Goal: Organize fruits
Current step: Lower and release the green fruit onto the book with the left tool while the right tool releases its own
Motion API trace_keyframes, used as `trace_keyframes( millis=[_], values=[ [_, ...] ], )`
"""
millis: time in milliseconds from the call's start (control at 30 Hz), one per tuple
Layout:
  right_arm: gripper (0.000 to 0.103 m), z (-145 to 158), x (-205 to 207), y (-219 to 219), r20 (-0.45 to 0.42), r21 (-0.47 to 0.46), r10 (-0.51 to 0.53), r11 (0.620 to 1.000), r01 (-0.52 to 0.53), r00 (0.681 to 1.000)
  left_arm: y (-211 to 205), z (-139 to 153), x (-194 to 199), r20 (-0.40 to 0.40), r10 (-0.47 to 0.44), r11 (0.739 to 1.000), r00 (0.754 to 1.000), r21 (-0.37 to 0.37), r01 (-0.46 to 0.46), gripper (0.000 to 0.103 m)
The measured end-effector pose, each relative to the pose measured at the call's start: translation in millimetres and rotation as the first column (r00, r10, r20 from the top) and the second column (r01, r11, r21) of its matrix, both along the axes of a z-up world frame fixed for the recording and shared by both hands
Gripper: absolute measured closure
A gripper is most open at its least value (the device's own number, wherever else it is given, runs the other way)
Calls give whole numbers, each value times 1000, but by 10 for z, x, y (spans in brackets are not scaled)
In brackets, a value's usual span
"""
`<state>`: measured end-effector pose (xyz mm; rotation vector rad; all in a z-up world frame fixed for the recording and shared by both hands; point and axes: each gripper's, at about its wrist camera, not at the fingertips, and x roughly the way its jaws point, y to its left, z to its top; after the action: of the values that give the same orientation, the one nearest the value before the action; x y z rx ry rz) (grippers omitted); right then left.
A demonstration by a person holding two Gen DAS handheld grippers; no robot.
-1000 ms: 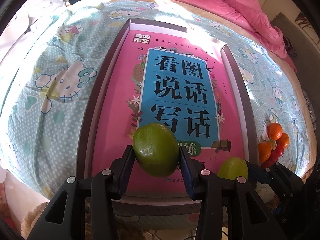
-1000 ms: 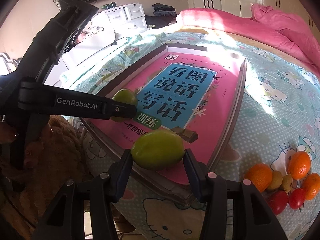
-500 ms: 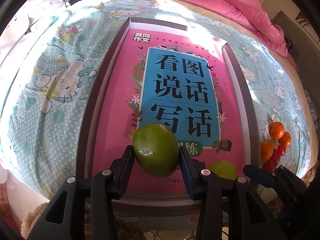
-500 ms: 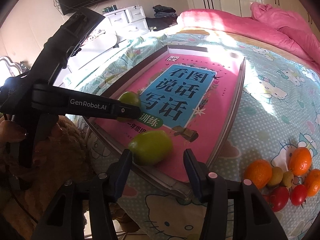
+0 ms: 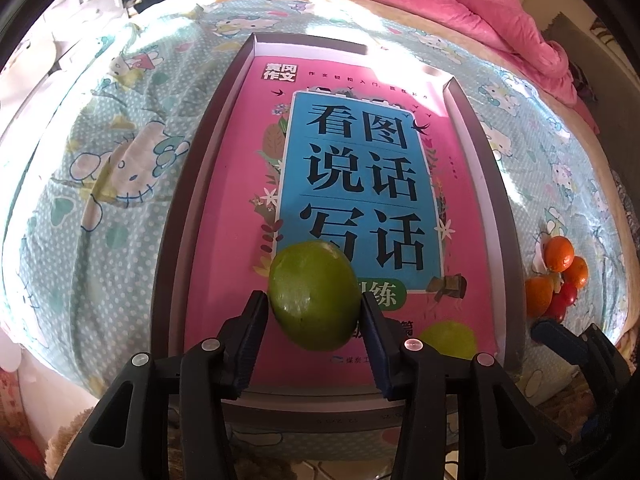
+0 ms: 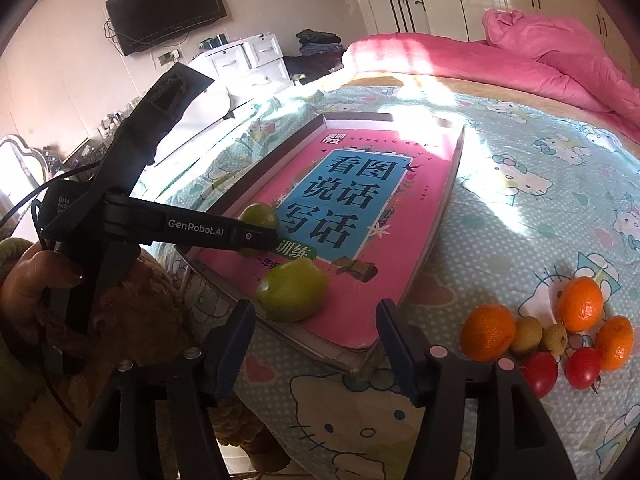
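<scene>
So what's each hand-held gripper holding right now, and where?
Left hand-held gripper pinches a green fruit across its sides. Right hand-held gripper, jaws just opened, holds nothing; its green fruit lies on the book.

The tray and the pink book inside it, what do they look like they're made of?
The tray looks like stiff cardboard or thin board: flat grey-brown outer walls, a plain white inner face, sharp corners. It could be a box lid.

The pink book has a glossy printed paper cover: sunlight glares off its far end.
</scene>
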<state>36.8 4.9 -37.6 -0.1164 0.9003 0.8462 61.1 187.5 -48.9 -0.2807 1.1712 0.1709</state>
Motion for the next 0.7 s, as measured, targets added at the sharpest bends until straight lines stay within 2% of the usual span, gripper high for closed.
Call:
trace_keyframes(
  millis=[200,267,367,533,700],
  values=[
    [37,18,48,-123,-1,13,-51,999,51,999,-23,24,12,12,-14,1000,1000,4,14,52],
    [37,31,45,-151,4,13,-58,998,58,998,-20,44,8,22,-14,1000,1000,5,14,45],
    [37,32,48,-161,11,12,-65,998,65,998,-14,79,6,43,-12,1000,999,0,12,44],
    [33,40,36,-178,15,13,-76,997,75,997,-11,159,-10,96,-19,1000,995,-14,21,42],
    [32,58,29,-198,32,11,-88,996,87,996,-42,287,-28,165,-34,999,986,-10,36,33]
  ],
)
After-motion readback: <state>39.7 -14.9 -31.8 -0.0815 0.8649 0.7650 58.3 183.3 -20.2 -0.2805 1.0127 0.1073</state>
